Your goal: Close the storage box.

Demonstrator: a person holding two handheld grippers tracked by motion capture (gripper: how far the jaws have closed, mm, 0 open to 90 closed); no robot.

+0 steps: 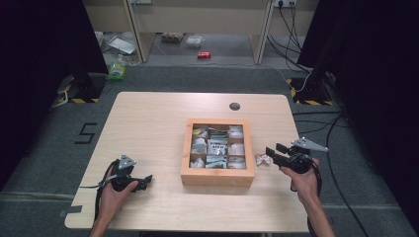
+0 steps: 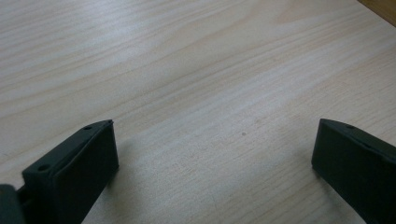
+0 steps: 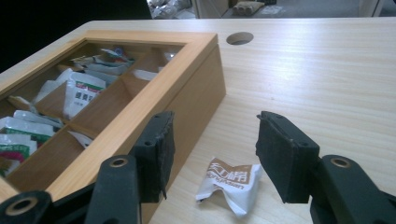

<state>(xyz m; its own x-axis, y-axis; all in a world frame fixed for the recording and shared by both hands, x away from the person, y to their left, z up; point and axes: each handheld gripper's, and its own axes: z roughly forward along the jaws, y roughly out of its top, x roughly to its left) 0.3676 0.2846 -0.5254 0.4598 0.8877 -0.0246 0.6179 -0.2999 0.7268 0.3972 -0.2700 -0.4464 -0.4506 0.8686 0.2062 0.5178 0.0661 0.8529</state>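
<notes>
The right claw (image 3: 212, 154) hovers apart over a candy packet (image 3: 229, 181) beside the wooden box (image 3: 196, 79), lining up a pickup; the left claw (image 2: 212, 158) idles apart above the worktop (image 2: 187, 70).

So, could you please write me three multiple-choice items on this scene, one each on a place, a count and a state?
1. Where does the small white-and-brown packet lie?
A. on the table beside the wooden box
B. inside a compartment of the box
C. on the floor

2. How many columns of compartments does the wooden box have?
A. two
B. three
C. five

3. How do the jaws of the right hand-held gripper stand?
A. pressed onto the packet
B. fully shut with nothing between them
C. apart, with the packet on the table beyond them and untouched

Answers:
1 A: the packet rests on the table just off the box's right wall.
2 B: the high view shows three columns.
3 C: the right gripper view shows a gap on both sides of the packet.
</notes>
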